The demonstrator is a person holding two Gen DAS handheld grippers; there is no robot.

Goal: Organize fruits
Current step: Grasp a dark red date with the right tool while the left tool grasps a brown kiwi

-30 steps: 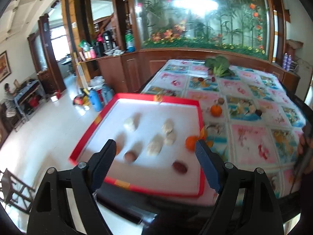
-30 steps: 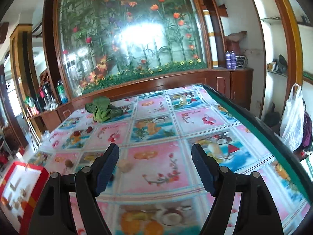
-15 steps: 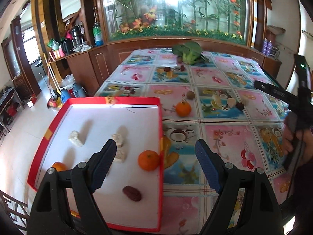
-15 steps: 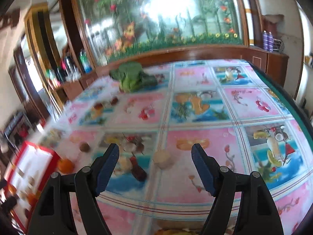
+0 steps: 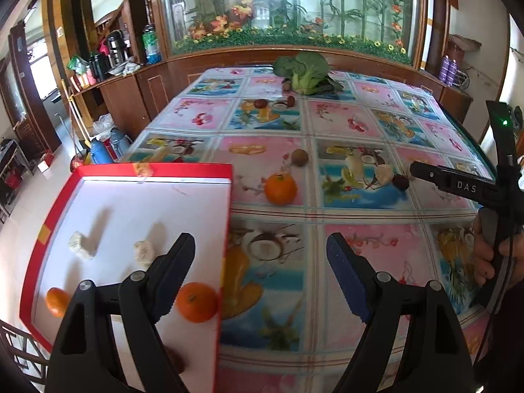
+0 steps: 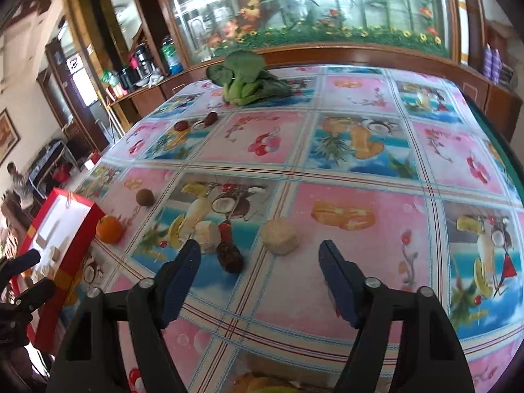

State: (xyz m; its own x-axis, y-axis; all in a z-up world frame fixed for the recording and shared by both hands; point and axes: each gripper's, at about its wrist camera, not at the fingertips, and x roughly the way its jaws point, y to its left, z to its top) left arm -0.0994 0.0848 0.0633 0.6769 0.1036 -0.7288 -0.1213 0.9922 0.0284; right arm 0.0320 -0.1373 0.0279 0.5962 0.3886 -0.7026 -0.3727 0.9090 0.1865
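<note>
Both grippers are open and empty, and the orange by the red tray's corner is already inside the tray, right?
Not quite. That orange lies on the tablecloth just outside the red tray, as the left wrist view shows; the right wrist view agrees. The rest holds: the left gripper and right gripper are both open and empty.

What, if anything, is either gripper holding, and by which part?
Nothing is held. The left gripper and the right gripper are both open, with nothing between their fingers.
</note>
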